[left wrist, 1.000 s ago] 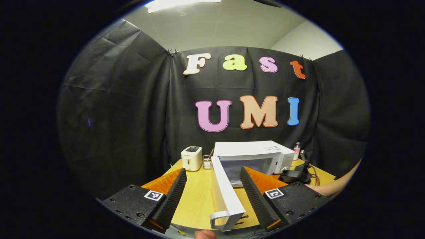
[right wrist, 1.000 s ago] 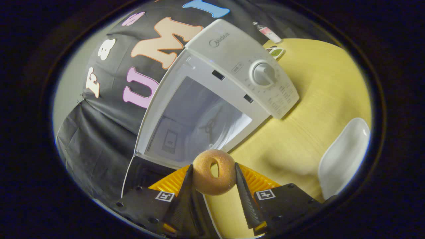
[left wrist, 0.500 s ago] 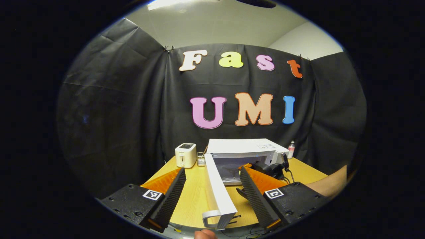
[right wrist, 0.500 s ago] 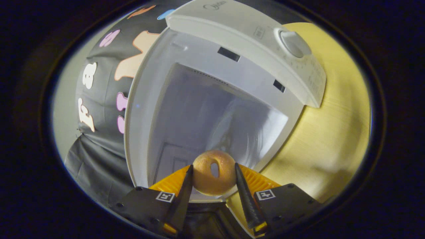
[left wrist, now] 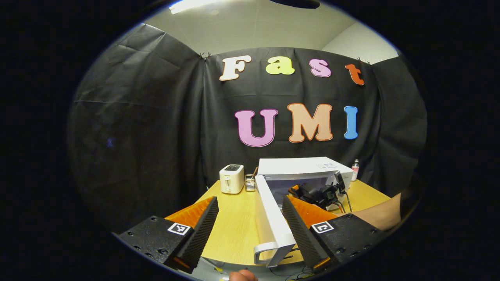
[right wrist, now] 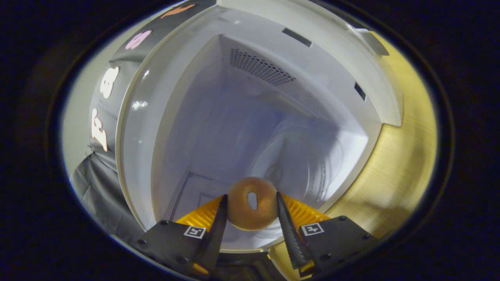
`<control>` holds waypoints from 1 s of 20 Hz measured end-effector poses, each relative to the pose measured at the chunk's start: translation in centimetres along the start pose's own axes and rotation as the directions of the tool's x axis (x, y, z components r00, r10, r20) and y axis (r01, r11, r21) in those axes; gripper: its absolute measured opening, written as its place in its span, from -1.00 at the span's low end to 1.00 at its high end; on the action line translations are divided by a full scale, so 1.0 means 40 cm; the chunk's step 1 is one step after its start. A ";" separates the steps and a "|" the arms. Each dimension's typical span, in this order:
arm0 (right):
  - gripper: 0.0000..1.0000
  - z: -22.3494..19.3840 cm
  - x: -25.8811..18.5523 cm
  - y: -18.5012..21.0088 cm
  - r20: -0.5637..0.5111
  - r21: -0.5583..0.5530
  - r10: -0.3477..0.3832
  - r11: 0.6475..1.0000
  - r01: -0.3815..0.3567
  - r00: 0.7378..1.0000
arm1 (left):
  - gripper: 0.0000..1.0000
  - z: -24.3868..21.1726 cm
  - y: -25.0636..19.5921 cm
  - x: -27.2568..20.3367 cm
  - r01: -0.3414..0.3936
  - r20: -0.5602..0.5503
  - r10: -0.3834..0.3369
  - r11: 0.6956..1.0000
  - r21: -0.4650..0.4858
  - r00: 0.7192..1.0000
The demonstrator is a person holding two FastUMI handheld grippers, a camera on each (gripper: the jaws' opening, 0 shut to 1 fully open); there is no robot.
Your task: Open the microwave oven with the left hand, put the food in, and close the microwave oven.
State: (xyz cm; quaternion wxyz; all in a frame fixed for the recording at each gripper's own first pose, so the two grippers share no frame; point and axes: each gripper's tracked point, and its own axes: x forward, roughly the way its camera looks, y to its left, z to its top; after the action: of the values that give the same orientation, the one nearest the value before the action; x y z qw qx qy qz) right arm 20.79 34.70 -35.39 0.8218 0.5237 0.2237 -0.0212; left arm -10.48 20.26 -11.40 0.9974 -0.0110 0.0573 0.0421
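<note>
Microwave oven [left wrist: 308, 171] at the back of the wooden counter [left wrist: 234, 230], door [left wrist: 273, 218] swung wide. Right gripper [right wrist: 250, 205] at the oven mouth, jaws clamped on a doughnut [right wrist: 252, 208] just over the cavity floor. Left gripper [left wrist: 250, 222] in front of the oven, jaws wide, straddling the door edge without touching. Toaster [left wrist: 231, 178] left of the oven.
</note>
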 end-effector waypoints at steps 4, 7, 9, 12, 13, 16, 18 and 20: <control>0.32 -0.008 0.007 -0.022 -0.005 -0.026 -0.037 0.999 0.037 0.999 | 0.94 -0.003 -0.007 0.010 -0.004 -0.010 0.004 1.000 -0.007 1.000; 0.38 -0.017 0.014 -0.023 -0.011 -0.029 -0.041 0.999 0.040 0.999 | 0.96 -0.007 -0.003 0.020 -0.007 -0.019 0.006 1.000 -0.003 1.000; 0.38 -0.004 0.018 -0.017 0.005 -0.035 -0.044 0.998 0.045 0.999 | 0.93 -0.006 0.002 0.023 -0.011 -0.020 0.011 1.000 0.000 1.000; 0.56 -0.008 0.021 -0.025 -0.008 -0.077 -0.054 0.996 0.053 0.999 | 0.93 -0.016 -0.004 0.026 0.002 -0.031 -0.002 1.000 -0.008 1.000; 0.63 -0.010 0.021 -0.030 -0.008 -0.106 -0.059 0.993 0.058 0.998 | 0.93 -0.020 -0.004 0.028 0.004 -0.035 -0.004 1.000 -0.007 0.999; 0.65 0.003 0.016 -0.032 -0.001 -0.144 -0.066 0.987 0.066 0.998 | 0.96 -0.016 -0.006 0.033 0.007 -0.034 -0.007 1.000 -0.004 0.999; 0.65 0.010 0.013 -0.034 0.003 -0.140 -0.071 0.988 0.071 0.997 | 0.93 -0.015 -0.001 0.031 0.006 -0.032 -0.006 1.000 -0.006 0.999; 0.65 0.019 0.012 -0.033 0.011 -0.142 -0.070 0.987 0.071 0.997 | 0.93 -0.019 -0.002 0.026 0.004 -0.035 -0.004 1.000 -0.005 0.999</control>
State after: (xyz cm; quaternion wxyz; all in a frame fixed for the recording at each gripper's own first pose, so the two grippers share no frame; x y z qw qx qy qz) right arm 21.14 33.55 -36.44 0.8564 0.4556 0.2404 -0.0361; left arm -9.55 20.25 -12.26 0.9963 -0.0143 0.0747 0.0402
